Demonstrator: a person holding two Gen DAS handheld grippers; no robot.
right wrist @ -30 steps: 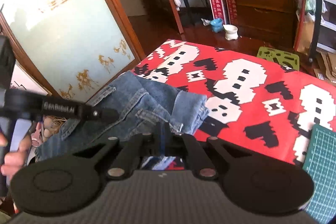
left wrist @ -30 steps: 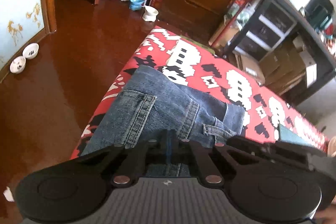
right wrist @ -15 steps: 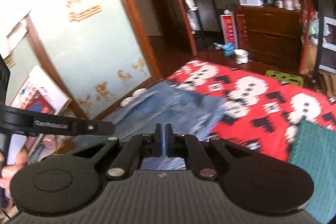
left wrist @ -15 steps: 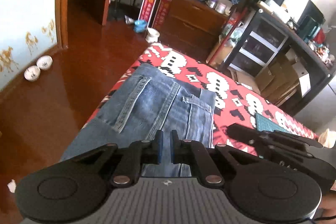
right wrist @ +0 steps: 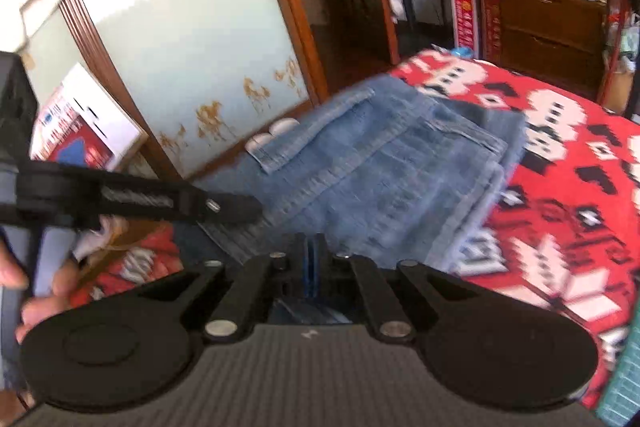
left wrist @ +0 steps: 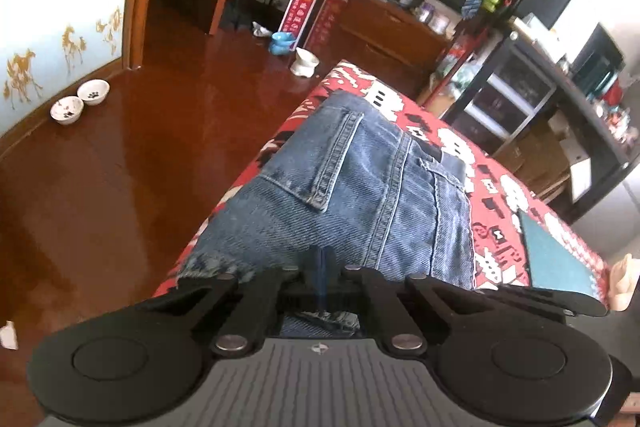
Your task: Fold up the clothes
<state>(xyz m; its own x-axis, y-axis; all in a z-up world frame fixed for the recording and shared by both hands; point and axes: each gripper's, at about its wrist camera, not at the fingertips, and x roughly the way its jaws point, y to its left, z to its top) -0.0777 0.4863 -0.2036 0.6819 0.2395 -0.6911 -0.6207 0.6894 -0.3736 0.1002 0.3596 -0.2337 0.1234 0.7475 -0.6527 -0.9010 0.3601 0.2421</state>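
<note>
Denim: jeans (left wrist: 360,187) lying across the frame centre on the red cloth (left wrist: 500,195), doubled into at least 2 layers. Left gripper (left wrist: 322,267) and right gripper (right wrist: 310,259): both pressed together, each seemingly pinching the near denim edge. Fold partly made; flattening and perhaps further folds left.

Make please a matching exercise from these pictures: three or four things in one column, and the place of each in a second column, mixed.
Things:
1. jeans
2. two white bowls
3. green mat
4. blue pot

Places:
a. floor, near the red boxes
b. table's left side
c. floor, by the horse wall
d. table's right side

Pairs: 1-b, 2-c, 3-d, 4-a
</note>
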